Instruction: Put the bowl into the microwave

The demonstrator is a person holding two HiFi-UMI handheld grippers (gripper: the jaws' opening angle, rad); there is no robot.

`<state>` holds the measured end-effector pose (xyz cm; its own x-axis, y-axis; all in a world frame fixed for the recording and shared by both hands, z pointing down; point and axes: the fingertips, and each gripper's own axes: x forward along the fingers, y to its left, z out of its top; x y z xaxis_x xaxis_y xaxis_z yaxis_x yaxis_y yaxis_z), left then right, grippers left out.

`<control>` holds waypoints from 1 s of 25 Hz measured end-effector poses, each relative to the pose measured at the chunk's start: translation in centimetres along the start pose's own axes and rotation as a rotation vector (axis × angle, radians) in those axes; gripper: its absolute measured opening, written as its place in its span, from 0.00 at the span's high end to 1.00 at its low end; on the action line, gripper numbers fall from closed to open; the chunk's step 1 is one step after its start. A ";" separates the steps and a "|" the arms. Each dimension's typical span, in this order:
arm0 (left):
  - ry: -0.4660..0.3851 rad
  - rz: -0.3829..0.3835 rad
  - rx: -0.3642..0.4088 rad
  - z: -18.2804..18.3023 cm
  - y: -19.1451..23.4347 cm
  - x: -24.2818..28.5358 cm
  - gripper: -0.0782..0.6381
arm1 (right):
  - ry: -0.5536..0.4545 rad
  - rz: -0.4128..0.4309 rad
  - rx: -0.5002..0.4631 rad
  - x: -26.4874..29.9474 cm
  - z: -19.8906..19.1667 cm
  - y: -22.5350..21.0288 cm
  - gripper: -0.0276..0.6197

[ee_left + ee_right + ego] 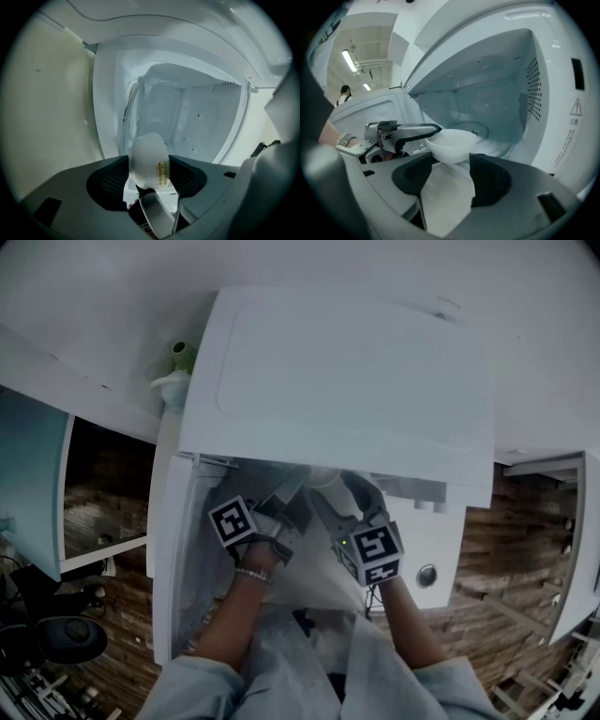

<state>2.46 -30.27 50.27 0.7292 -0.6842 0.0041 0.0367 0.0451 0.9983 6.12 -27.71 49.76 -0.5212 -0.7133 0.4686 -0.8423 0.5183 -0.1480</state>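
The white microwave [347, 381] stands with its door [173, 559] swung open to the left. In the right gripper view a white bowl [450, 144] hangs upright at the mouth of the cavity [497, 93], just in front of the glass turntable [480, 131]. My left gripper [433, 133] is shut on the bowl's left rim, one finger lying over the edge. In the left gripper view the bowl [149, 161] shows a yellow label between my left gripper's [147, 180] jaws. My right gripper [450, 176] is open and holds nothing, with the bowl just beyond its pads. Both grippers' marker cubes [232, 521] [375, 554] sit at the opening.
The microwave's control panel with a round knob [427, 575] is right of the opening. A green and white object [178, 357] stands behind the microwave's left corner. A pale cabinet [33, 484] is at the left, above a wooden floor [525, 549]. A person [344, 93] stands far off.
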 end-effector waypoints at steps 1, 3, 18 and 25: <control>0.001 -0.002 -0.003 0.1 0.0 0.0 0.55 | 0.004 0.000 0.008 0.1 0.0 0.1 0.55; 0.005 0.000 0.004 0.2 -0.1 0.0 0.54 | 0.009 -0.004 0.023 0.2 0.0 0.2 0.55; 0.008 0.000 -0.009 -0.7 -0.5 -1.0 0.50 | 0.053 -0.099 0.022 2.1 0.3 -1.3 0.55; 0.007 -0.008 -0.016 -1.3 -0.7 -1.9 0.50 | 0.054 -0.120 0.002 3.5 1.1 -2.2 0.56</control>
<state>1.94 -28.07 49.49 0.7336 -0.6795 -0.0045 0.0536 0.0513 0.9972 6.00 -31.90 50.75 -0.4088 -0.7434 0.5294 -0.8984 0.4299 -0.0901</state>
